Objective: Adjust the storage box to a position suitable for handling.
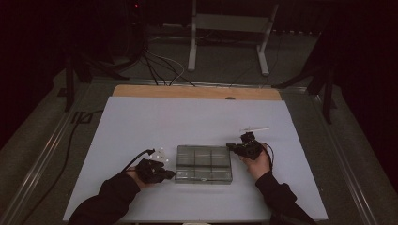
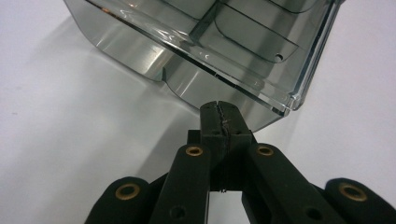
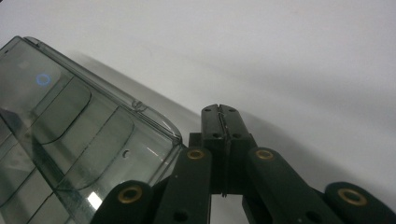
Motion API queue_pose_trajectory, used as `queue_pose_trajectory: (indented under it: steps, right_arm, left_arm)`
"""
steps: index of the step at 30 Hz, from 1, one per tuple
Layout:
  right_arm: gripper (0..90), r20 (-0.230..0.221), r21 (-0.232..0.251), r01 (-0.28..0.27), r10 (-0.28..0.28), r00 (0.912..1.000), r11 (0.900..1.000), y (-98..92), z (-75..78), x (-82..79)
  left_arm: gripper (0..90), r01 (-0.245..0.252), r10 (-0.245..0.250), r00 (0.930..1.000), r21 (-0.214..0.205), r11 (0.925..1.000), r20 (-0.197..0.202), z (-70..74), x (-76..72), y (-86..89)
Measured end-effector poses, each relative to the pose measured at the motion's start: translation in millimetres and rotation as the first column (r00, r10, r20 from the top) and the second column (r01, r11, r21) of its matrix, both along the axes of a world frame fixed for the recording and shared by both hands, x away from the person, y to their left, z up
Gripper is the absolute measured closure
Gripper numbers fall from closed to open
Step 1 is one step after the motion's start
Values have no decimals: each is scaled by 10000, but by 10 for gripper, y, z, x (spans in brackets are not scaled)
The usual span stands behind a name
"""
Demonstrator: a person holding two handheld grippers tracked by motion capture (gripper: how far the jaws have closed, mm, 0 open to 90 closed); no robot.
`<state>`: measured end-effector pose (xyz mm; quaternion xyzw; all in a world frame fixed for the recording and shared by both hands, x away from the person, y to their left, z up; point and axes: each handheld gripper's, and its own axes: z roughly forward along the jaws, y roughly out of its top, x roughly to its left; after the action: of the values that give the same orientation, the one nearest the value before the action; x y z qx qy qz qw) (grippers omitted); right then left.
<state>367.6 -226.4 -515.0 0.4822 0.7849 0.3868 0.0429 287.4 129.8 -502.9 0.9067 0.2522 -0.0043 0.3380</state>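
Observation:
A clear grey plastic compartment box (image 1: 204, 164) with its lid closed lies flat near the front middle of the white table. My left gripper (image 1: 170, 174) is shut and empty, its tips at the box's front left corner. In the left gripper view the shut gripper (image 2: 219, 108) points at the box's side wall (image 2: 196, 60), close to it or just touching. My right gripper (image 1: 231, 146) is shut with nothing in it, at the box's far right corner. In the right gripper view the gripper (image 3: 219, 111) lies just beside the box's rounded corner (image 3: 93, 135).
A thin pale strip (image 1: 254, 128) lies on the table behind the right hand. A small clear item (image 1: 160, 153) lies by the left hand. The white sheet (image 1: 141, 122) covers a wooden table (image 1: 197, 92). Beyond it stand a metal frame (image 1: 229, 28) and cables (image 1: 159, 65).

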Motion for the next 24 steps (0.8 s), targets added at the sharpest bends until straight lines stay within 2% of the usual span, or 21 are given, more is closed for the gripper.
queue_pose_trajectory:
  steps: [7,24]
  right_arm:
    - [900,-17,44,21,-21,10000,10000,-20,2,-104]
    - [900,-185,259,61,-56,9998,9996,-110,1,-352]
  left_arm:
    - [900,99,-100,9999,-156,9998,-36,-14,-80,8]
    - [900,553,-554,9985,-135,9984,-22,-7,-301,-67]
